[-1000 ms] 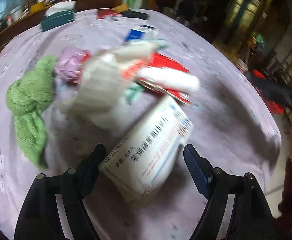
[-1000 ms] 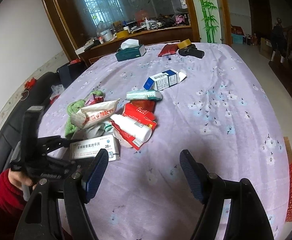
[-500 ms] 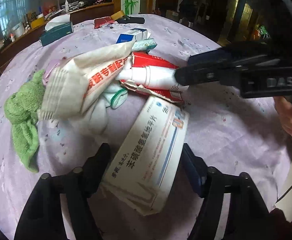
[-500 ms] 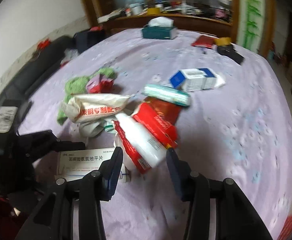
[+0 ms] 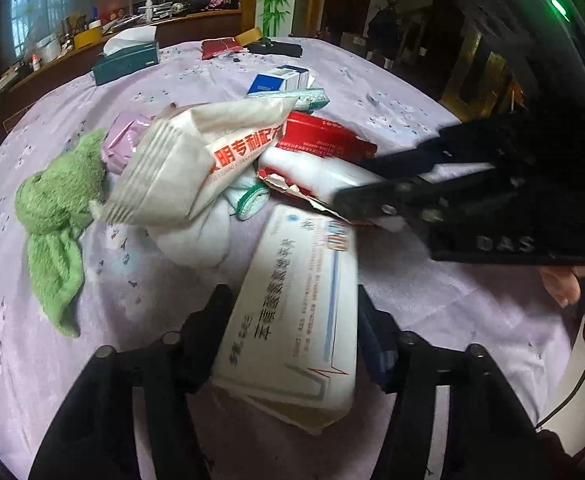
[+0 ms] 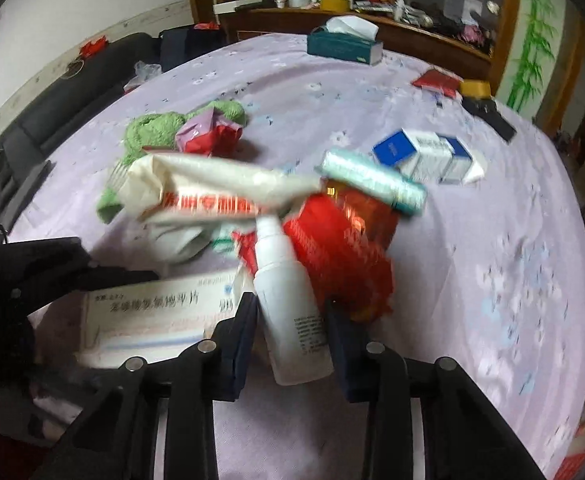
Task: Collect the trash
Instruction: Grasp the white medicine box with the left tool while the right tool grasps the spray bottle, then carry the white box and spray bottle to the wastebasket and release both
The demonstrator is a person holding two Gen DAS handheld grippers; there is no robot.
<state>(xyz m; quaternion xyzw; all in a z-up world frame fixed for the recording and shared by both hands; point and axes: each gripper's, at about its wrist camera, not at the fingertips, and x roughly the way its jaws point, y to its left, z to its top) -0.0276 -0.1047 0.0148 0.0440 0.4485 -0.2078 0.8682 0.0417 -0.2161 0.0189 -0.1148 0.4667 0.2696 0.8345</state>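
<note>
Cluttered room, wooden sideboard at the back, and a broad table under a lilac flowered cloth filling most of both views. Nothing visibly collected yet, judging by the heap lying mid-table: green towel, cream printed pouch, torn red carton, teal tube, a pink-and-red wrapper. Farther out, apart from the pile, a blue-and-white box; at the far edge a teal tissue box, a red packet and a dark flat object, possibly not trash at all. No bin or bag identifiable in either view.

Two first pickups under way. Left gripper closing around the white medicine box, pads at its long sides, box's near end seemingly lifted off the cloth; firm contact hard to confirm. Right gripper closing on the white spray bottle, which lay between the fingers against the red carton, pads at or nearly at its sides.

Plenty of bare cloth on the right half and toward the near edge for withdrawing. Tightest spot between the two tools themselves: right one just beside the medicine box's far end.
</note>
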